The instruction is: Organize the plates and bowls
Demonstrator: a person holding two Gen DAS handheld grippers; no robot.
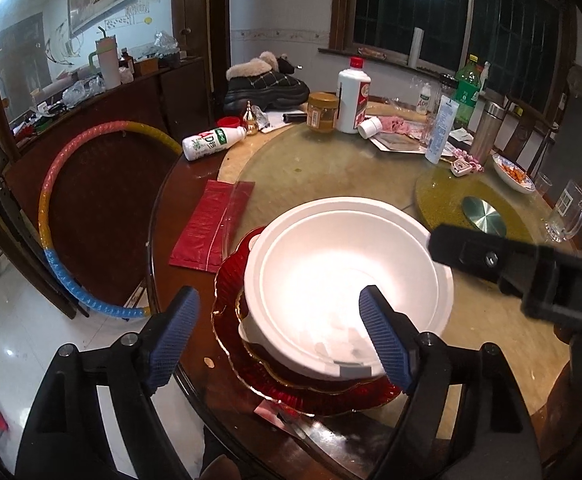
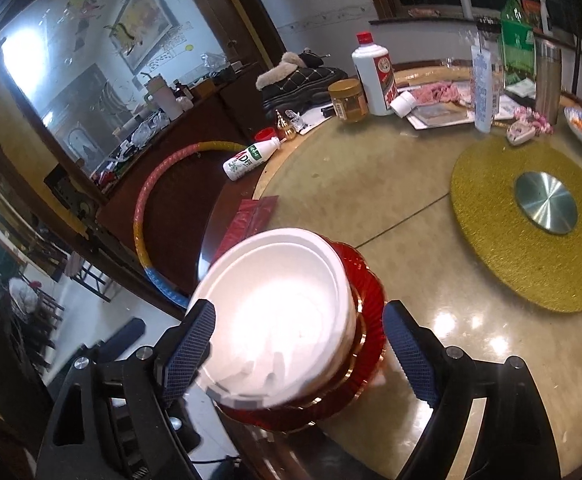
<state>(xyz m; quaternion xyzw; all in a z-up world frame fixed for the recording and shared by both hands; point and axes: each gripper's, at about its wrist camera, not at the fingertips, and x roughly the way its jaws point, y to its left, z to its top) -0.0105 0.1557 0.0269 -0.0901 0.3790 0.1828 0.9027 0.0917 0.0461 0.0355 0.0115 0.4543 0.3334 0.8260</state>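
Two nested white foam bowls [image 1: 347, 276] sit on stacked red scalloped glass plates [image 1: 235, 344] at the near edge of the round table. My left gripper [image 1: 281, 338] is open, its right finger over the bowl's near rim and its left finger off the table edge. My right gripper [image 2: 301, 354] is open and spans the white bowls [image 2: 279, 312] and red plates [image 2: 367, 332] from above; its finger also shows in the left wrist view [image 1: 491, 258] at the bowl's right rim.
A gold turntable mat [image 2: 491, 248] with a steel disc lies to the right. A red packet [image 1: 207, 228] lies left of the bowls. Bottles, a jar [image 1: 322, 112], a shoe and a snack dish [image 1: 513, 172] crowd the far side. A hula hoop [image 1: 59, 216] leans on a chair at left.
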